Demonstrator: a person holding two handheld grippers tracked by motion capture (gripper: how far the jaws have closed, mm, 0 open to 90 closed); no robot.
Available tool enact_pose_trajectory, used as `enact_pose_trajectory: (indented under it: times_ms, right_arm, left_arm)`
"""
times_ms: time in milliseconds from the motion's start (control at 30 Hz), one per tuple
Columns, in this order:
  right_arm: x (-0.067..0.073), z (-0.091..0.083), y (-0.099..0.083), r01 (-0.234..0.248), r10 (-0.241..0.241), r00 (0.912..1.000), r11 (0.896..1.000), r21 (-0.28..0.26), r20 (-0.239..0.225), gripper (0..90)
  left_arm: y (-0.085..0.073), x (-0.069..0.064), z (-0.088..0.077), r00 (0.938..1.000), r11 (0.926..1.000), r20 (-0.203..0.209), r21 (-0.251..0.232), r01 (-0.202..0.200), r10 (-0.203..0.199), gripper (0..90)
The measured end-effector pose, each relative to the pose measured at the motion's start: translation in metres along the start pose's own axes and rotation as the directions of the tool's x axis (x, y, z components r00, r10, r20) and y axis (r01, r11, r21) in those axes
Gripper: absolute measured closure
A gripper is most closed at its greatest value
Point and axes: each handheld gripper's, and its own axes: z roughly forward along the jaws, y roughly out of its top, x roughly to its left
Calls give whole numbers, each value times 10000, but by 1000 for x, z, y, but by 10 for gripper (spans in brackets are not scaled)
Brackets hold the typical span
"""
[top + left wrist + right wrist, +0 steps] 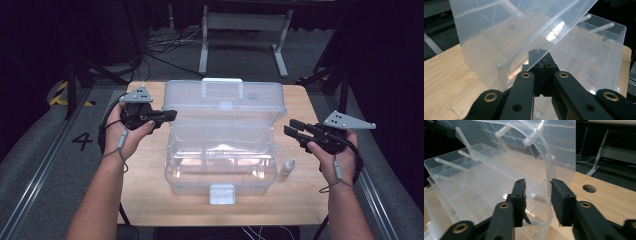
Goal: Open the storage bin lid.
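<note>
A clear plastic box (172,175) stands in the middle of the wooden table (150,200), its lid (260,102) raised upright at the back. Inside I can see clear divider trays. My left gripper (171,115) is held level at the lid's left edge with its jaws pressed together. In the left gripper view its tips (539,53) show through the lid's side wall (486,45). My right gripper (291,127) hovers just right of the box, open and holding nothing. In the right gripper view the lid's side edge (548,170) lines up with the gap between the right gripper's (537,188) jaws.
A small white bottle (287,167) stands on the table by the box's right front corner. The box's front latch (221,194) faces the near edge. The tabletop has a round hole (589,188) on the right. A metal stand (245,35) and cables lie on the floor behind.
</note>
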Motion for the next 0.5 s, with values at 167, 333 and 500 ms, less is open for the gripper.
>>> enact_pose_trajectory:
  times_ms: [167,333,500]
  right_arm:
    - [0,4,1,86,-83,9996,9999,-98,285,541]
    - [2,14,7,308,-304,9983,9995,-86,503,516]
    - [4,21,20,576,-563,9943,9983,-118,907,506]
  left_arm:
    - [0,1,0,10000,10000,-36,21,6,-6,895]
    - [1,2,2,9999,10000,-109,-90,25,-26,895]
    - [1,3,3,9999,9997,-146,-215,85,-88,894]
